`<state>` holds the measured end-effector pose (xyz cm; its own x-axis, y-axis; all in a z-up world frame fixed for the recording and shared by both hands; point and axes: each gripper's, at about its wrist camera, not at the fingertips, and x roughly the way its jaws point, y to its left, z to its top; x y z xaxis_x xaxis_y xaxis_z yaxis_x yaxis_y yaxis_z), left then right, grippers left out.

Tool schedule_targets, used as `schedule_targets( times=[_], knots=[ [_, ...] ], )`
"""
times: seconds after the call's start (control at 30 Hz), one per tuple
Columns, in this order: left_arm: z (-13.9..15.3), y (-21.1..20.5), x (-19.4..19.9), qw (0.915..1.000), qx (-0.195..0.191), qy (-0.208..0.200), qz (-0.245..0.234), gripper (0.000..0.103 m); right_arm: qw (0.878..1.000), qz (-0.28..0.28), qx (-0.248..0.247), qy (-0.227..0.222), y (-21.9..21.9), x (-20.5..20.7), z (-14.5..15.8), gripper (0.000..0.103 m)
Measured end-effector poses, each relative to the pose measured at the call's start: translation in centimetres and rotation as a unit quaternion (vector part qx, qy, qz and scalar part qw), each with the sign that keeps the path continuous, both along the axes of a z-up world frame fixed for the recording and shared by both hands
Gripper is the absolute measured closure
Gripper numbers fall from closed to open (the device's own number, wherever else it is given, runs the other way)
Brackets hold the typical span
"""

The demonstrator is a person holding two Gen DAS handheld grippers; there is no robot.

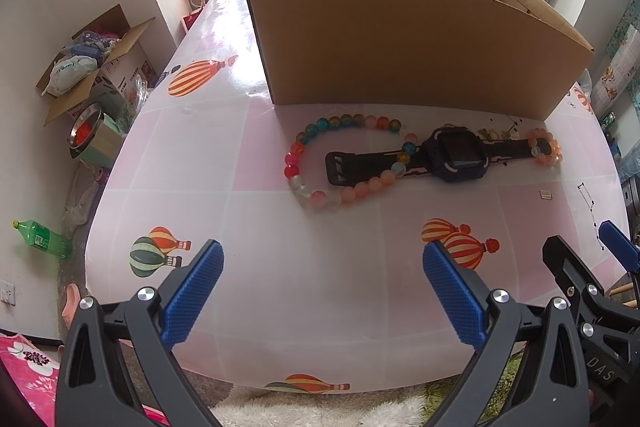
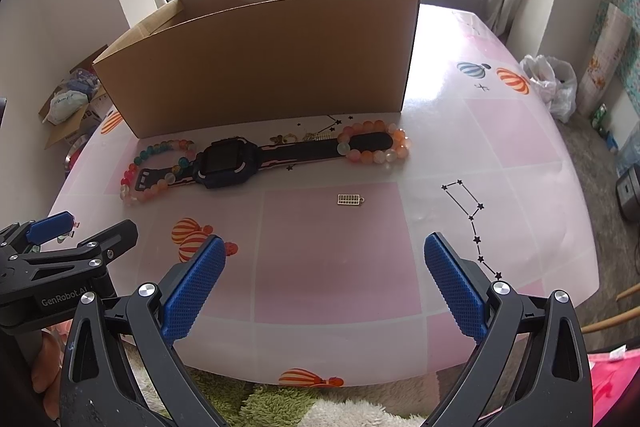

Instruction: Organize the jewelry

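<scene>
While you held both grippers low over the near edge of the table (image 2: 500, 131), neither one touched any jewelry. Your left gripper (image 1: 323, 291) had its jaws spread wide with nothing between the blue pads, and your right gripper (image 2: 325, 287) was spread just as wide and equally empty. In each wrist view the other gripper showed at the side edge, close beside its partner.

The smartwatch (image 2: 224, 163) lay flat on the pink balloon-print tablecloth, just in front of the open cardboard box (image 2: 256, 55), with its black strap stretched out to both sides. A long string of multicoloured beads (image 1: 304, 163) looped around the buckle end of the strap, and part of it crossed over the strap beside the watch body. A smaller bracelet of orange and pale beads (image 2: 374, 143) ringed the other strap tip. Between the strap and the box wall sat a few small gold trinkets (image 2: 308, 137), too tiny to identify. A small gold abacus-shaped charm (image 2: 350, 199) lay alone on the cloth, nearer to you than the watch and well apart from it, ahead of your right gripper.
</scene>
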<state>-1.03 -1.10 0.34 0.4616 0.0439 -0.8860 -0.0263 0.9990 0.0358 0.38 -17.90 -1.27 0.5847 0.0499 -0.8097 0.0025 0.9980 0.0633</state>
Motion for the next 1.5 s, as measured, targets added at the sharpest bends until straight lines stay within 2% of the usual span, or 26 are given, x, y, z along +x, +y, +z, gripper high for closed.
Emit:
schedule_targets(
  times=[1.23,1.5],
  knots=[
    [-0.7,0.0,0.6,0.9999,0.008,0.013,0.001,0.005,1.000,-0.002,0.002,0.001,0.1,0.0,-0.2,0.008],
    [-0.7,1.2,1.3,0.9997,0.016,-0.008,-0.019,0.005,1.000,0.001,0.018,-0.009,0.0,0.6,0.0,0.008]
  ],
)
